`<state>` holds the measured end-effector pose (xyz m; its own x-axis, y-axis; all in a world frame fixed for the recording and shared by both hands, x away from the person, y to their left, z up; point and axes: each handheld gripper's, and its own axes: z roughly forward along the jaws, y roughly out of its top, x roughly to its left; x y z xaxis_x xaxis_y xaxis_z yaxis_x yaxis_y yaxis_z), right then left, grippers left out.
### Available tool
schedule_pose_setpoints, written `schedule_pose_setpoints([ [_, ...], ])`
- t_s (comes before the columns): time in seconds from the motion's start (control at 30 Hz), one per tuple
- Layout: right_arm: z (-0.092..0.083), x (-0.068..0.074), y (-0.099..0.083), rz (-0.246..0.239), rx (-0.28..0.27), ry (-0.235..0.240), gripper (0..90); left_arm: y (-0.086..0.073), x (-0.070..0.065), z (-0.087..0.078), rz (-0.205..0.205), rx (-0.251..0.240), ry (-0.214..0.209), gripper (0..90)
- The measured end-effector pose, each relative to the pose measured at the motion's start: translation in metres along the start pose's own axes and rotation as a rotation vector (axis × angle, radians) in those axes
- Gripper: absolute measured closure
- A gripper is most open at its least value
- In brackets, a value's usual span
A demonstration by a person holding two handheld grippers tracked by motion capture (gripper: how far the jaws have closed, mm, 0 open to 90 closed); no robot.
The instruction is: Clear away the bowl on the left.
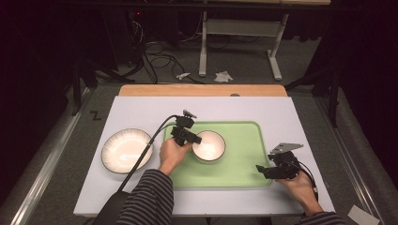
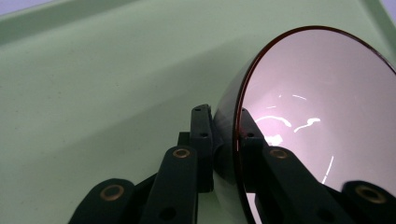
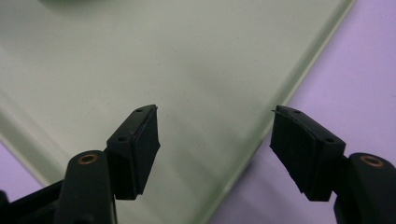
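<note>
A: Bowl status?

B: Small bowl, white glossy inside, thin dark rim. It's over the green tray, in the tray's left half.

A: Pose?

B: Upright in the high view, opening up. In the left gripper view its wall is pinched at the rim, one pad inside, one outside. Can't tell whether the base touches the tray.

A: Contents?

B: Just light glints on the glaze.

A: The other one?

B: Wider shallow bowl, white with a ribbed inner wall and dark rim, sits upright on the white mat left of the tray, well apart from the small bowl.
</note>
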<state>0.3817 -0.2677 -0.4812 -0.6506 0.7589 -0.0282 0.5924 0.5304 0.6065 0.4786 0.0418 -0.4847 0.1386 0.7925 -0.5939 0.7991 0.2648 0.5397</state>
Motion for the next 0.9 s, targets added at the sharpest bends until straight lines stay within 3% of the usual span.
schedule_pose_setpoints([
  [0.13,0.0,0.0,0.0,-0.003,-0.005,-0.002,34.0,-0.003,-0.007,0.007,0.014,-0.051,0.008,82.2],
  [0.2,0.0,0.001,0.0,0.0,-0.004,-0.003,33.9,-0.003,-0.007,0.007,0.016,-0.042,0.013,82.2],
  [0.23,0.0,0.0,0.0,-0.002,-0.004,-0.003,33.9,-0.003,-0.008,0.009,-0.008,-0.056,0.03,82.1],
  [0.43,0.0,0.0,0.0,0.005,-0.001,-0.002,33.9,-0.003,-0.007,0.011,-0.015,-0.043,0.029,81.4],
  [0.63,0.0,0.001,0.0,0.003,-0.003,0.001,33.9,-0.004,-0.004,0.01,0.003,-0.037,0.051,67.9],
  [0.77,0.0,0.0,0.0,0.0,-0.002,0.001,33.9,-0.001,-0.007,0.003,0.021,-0.071,0.025,58.8],
  [0.9,0.001,0.0,0.0,-0.002,0.0,-0.001,33.9,-0.001,-0.007,-0.001,0.045,-0.071,0.023,53.6],
])
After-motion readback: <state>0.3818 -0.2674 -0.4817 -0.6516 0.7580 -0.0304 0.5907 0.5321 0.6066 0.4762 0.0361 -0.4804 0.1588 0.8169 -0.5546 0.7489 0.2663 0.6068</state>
